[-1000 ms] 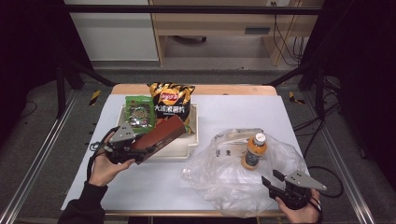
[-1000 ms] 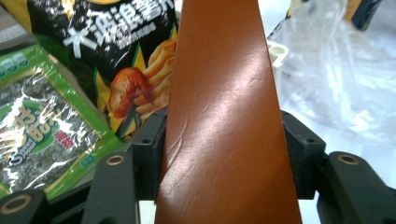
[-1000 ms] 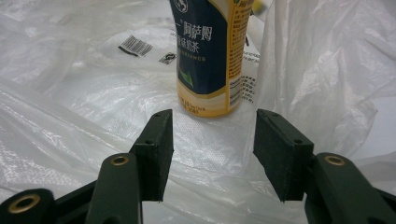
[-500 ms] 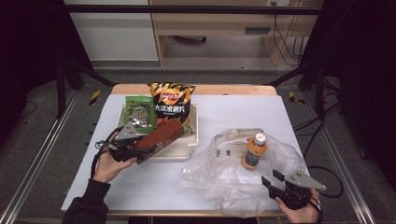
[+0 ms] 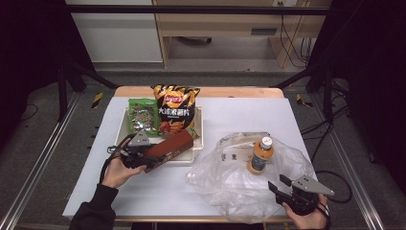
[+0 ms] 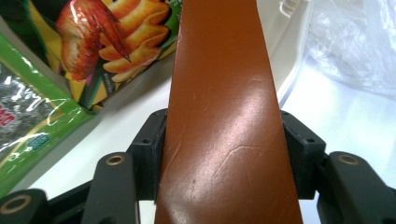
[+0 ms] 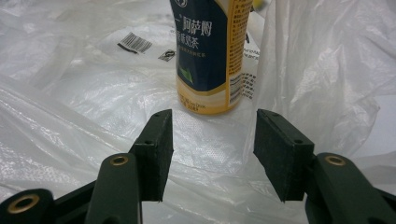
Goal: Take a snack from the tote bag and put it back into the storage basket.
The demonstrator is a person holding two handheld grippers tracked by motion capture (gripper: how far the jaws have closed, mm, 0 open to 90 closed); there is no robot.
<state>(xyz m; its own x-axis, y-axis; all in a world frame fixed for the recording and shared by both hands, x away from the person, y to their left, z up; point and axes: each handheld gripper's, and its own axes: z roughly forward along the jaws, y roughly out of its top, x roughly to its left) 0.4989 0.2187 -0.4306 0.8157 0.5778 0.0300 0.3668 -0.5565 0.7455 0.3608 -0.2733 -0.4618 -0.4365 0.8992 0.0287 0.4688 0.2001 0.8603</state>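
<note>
The left gripper point(image 5: 152, 160), clamped on the brown box point(image 5: 171, 147), has sunk a little with it over the white tray's point(image 5: 198, 125) front edge, likely bound for the plastic bag point(image 5: 230, 179), where the right gripper point(image 5: 281, 188) waits, jaws apart and empty.

Left gripper point(image 5: 149, 160) clamps brown box point(image 5: 173, 146) at the white tray point(image 5: 197, 143).
Right gripper point(image 5: 280, 188) jaws apparently open, near clear bag point(image 5: 230, 179) with bottle point(image 5: 260, 154).
</note>
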